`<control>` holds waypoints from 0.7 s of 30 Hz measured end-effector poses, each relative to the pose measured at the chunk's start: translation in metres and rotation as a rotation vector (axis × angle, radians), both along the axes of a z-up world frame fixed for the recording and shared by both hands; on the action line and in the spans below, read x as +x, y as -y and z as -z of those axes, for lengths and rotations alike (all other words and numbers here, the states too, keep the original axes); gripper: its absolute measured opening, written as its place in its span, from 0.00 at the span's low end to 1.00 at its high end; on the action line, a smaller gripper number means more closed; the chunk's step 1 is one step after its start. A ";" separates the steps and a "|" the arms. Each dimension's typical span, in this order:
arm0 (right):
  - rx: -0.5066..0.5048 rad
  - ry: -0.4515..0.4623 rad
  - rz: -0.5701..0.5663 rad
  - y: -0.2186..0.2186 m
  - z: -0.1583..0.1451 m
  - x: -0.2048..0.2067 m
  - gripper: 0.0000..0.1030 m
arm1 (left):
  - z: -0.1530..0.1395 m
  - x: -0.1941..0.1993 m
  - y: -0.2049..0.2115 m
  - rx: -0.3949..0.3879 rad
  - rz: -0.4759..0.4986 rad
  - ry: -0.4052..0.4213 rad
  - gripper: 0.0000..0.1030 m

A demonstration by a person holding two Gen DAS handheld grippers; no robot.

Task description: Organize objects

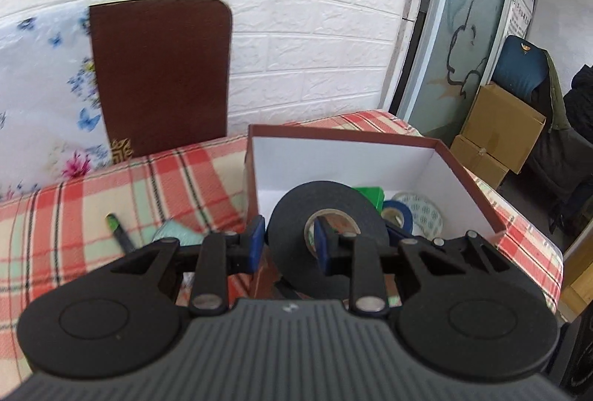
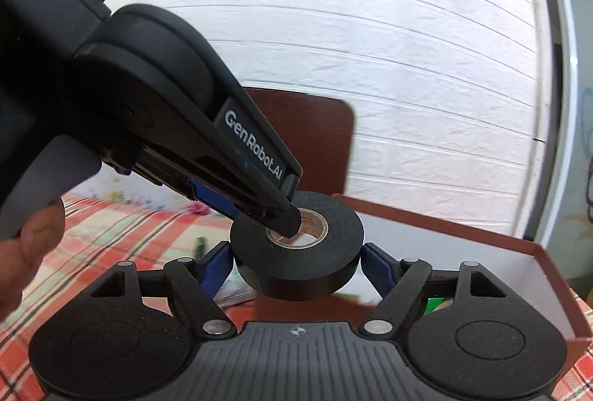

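A black tape roll (image 1: 296, 215) is held in the air over the near rim of a red-brown box (image 1: 470, 175) with a white inside. My left gripper (image 1: 287, 238) is shut on the roll's wall, one finger outside and one in its core. In the right wrist view the roll (image 2: 296, 256) lies flat between my right gripper's (image 2: 296, 262) blue pads (image 2: 374, 267); the pads stand at its sides and contact is unclear. The left gripper (image 2: 285, 219) comes down from the upper left into the core.
The box holds a blue tape roll (image 1: 400, 214), a green item (image 1: 370, 195) and a white patterned roll (image 1: 426, 215). A pen (image 1: 120, 234) and a pale green pad (image 1: 174, 232) lie on the plaid cloth (image 1: 74, 215). A brown board (image 1: 159, 75) leans on the white wall.
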State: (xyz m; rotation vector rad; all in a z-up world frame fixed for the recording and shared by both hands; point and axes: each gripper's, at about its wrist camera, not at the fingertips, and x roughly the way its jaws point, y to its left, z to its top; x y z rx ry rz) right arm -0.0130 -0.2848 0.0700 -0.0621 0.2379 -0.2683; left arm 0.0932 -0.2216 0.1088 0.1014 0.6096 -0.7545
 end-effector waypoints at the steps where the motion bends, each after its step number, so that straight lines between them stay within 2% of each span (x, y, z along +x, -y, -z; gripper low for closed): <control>1: 0.003 0.001 0.009 0.006 0.000 0.003 0.72 | 0.000 0.003 0.006 0.002 0.001 0.001 0.29; 7: 0.033 -0.009 0.059 0.043 0.008 0.030 0.72 | 0.009 0.026 0.042 -0.002 -0.035 -0.002 0.30; 11: 0.062 -0.066 0.120 0.063 0.020 0.055 0.72 | 0.024 0.033 0.059 0.045 -0.080 -0.010 0.30; 14: 0.110 -0.041 0.127 0.068 0.025 0.045 0.75 | 0.032 0.026 0.059 0.076 -0.071 0.001 0.30; 15: 0.110 -0.032 0.133 0.068 0.026 0.041 0.76 | 0.034 0.023 0.059 0.087 -0.070 0.007 0.33; 21: 0.116 -0.017 0.160 0.063 0.026 0.020 0.76 | 0.027 0.002 0.057 0.109 -0.062 0.056 0.36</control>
